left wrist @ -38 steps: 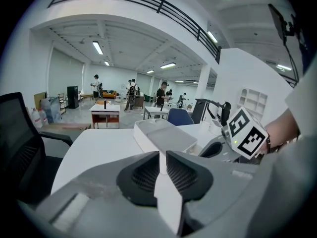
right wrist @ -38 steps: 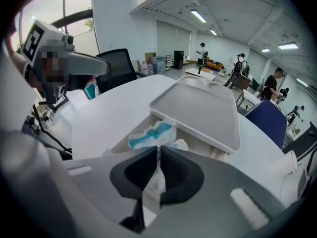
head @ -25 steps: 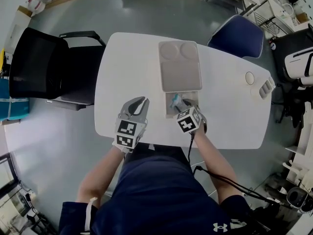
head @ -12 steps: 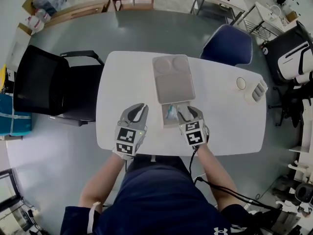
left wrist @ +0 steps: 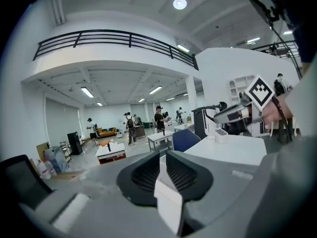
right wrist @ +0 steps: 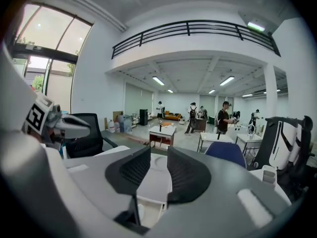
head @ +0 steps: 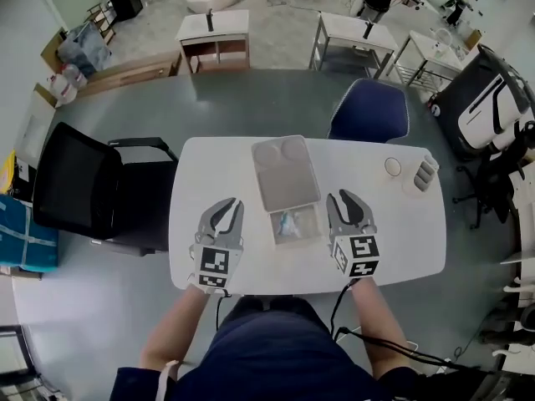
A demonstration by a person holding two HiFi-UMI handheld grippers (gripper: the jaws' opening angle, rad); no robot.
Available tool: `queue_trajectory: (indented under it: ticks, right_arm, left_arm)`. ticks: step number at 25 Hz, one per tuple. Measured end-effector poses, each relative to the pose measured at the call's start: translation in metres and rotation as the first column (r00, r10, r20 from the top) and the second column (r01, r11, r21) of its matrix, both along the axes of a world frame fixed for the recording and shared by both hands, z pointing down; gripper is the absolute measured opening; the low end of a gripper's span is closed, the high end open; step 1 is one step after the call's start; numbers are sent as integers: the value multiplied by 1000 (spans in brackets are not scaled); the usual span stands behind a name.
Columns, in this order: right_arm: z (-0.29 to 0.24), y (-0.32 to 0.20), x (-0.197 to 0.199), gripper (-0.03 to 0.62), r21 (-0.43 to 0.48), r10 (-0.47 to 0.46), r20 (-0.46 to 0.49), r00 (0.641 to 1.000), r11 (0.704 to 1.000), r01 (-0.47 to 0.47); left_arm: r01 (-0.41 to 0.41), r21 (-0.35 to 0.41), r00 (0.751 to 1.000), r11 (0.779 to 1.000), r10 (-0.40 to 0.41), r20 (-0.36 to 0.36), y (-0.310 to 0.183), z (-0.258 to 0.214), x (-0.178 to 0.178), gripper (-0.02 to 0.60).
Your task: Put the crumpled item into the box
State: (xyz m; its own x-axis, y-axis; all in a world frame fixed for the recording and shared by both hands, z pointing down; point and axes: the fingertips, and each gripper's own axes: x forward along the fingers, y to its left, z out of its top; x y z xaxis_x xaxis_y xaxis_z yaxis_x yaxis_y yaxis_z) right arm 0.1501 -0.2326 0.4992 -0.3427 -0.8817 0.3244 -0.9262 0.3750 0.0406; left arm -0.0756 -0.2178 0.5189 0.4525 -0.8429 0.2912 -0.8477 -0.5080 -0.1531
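Crumpled item (head: 290,223) lies in the box (head: 285,174); the job looks done.
Your left gripper (head: 226,210) and right gripper (head: 350,200) flank the box, jaws parted and empty; the right's have just been closing.

One table (head: 209,174), one box (head: 284,178), one crumpled item (head: 289,222), two chairs (head: 79,190) (head: 369,115), two hand-held grippers (head: 224,207) (head: 345,200)

I see grey shells on the left gripper (head: 226,210) and right gripper (head: 346,205), black-and-white marker cubes (head: 213,266), a black cable (head: 338,307) off the right, and a short-sleeved navy shirt (head: 276,353).
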Motion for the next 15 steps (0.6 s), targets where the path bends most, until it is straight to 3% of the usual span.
queue_trajectory:
  ticks: [7,11,15]
  right_arm:
    - [-61,22,-1,80,169,29,59,998,985,-39]
    - [-69,31,-9,77,199,15,77,997,980,-30]
    - [-76,38,-14,70,228,17,85,996,973,-36]
  left_arm:
    - [-18,59,1000,998,19,-6,24,-13,2,44]
    - [-4,31,999,1000,5,-52,36,-10,-6,44]
    - [16,49,996,999,-11,-88,38,-27,-16,44]
